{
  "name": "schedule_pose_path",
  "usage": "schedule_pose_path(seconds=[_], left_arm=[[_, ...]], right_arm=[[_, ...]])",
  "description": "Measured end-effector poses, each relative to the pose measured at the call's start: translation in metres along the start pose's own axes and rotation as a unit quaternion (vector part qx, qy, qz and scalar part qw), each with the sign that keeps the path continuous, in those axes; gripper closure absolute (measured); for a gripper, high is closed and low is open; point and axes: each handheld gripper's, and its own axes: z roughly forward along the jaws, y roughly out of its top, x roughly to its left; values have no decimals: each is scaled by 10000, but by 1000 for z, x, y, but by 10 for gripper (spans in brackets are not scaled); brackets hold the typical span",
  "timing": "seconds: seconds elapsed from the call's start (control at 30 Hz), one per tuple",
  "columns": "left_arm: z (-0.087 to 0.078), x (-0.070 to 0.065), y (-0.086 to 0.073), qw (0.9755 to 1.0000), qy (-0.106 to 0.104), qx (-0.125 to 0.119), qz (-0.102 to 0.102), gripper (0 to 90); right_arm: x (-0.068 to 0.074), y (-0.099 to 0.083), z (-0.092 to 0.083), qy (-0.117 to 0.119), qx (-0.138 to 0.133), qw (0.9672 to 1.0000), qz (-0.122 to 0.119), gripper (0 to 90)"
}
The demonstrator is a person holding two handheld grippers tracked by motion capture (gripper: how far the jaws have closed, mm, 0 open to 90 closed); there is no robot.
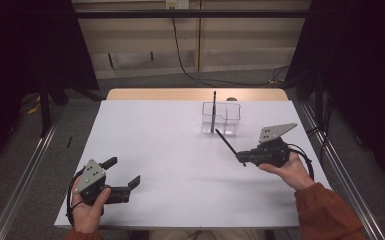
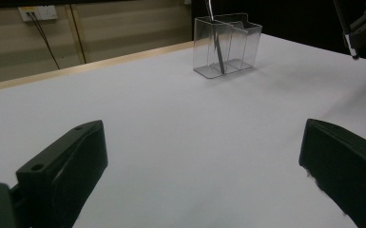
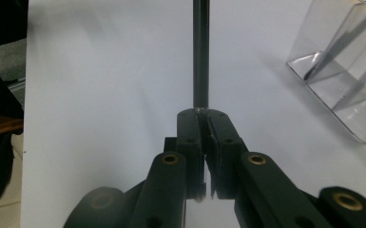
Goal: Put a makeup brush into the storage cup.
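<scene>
Black pen [image 1: 226, 142] in right gripper [image 1: 241, 158], right of table centre, long axis pointing far-left toward clear holder [image 1: 222, 118]; jaws clamped narrow on its end. Left gripper [image 1: 123, 173] near-left, jaws wide, holding nothing.

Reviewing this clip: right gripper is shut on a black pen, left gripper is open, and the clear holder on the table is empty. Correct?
Not quite: the clear holder already has a pen standing in it, as the high view shows. The rest is right.

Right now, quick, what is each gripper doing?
Left gripper: open, holding nothing, low over the white table.
Right gripper: closed on a thin black pen, near the clear plastic holder.
</scene>
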Motion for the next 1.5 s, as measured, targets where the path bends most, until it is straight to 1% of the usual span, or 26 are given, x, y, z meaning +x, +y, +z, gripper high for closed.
schedule_pose_path(seconds=[0.17,0.5,0.73,0.87,0.93,1.0,1.1,1.13,1.17,1.2,1.23,1.33,1.43,1.5], left_arm=[[0,0,0,10000,-14,-4,2,21],[0,0,0,10000,-10,6,-3,21],[1,0,0,10000,-23,-8,31,21],[1,0,0,10000,-19,4,42,21],[1,0,0,10000,-21,-14,38,21],[1,-1,0,10000,-26,-10,22,21],[1,0,1,10000,-53,15,10,21],[1,0,2,10000,-79,27,26,21],[1,-1,3,10000,-51,48,49,21],[1,-1,3,9999,-59,55,95,21],[2,-1,3,9999,-102,60,95,21],[3,-1,3,9999,-119,73,90,21],[3,-1,3,9999,-99,80,69,21],[4,-1,4,9999,-97,108,41,21]], right_arm=[[5,11,12,137,46,9998,-121,842],[11,25,24,286,104,9992,-261,842],[16,33,35,400,321,9978,-425,842],[17,36,40,476,391,9970,-478,842],[19,38,42,476,443,9965,-521,842],[20,41,45,422,535,9960,-574,842],[22,43,50,325,778,9940,-699,842],[23,44,52,294,906,9925,-767,842],[23,44,55,246,1074,9904,-840,842],[22,44,57,239,1158,9894,-842,842],[21,44,59,232,1266,9879,-860,842],[21,44,63,290,1476,9848,-872,842],[23,45,66,402,1638,9809,-966,842],[24,46,67,432,1749,9782,-1029,842]])
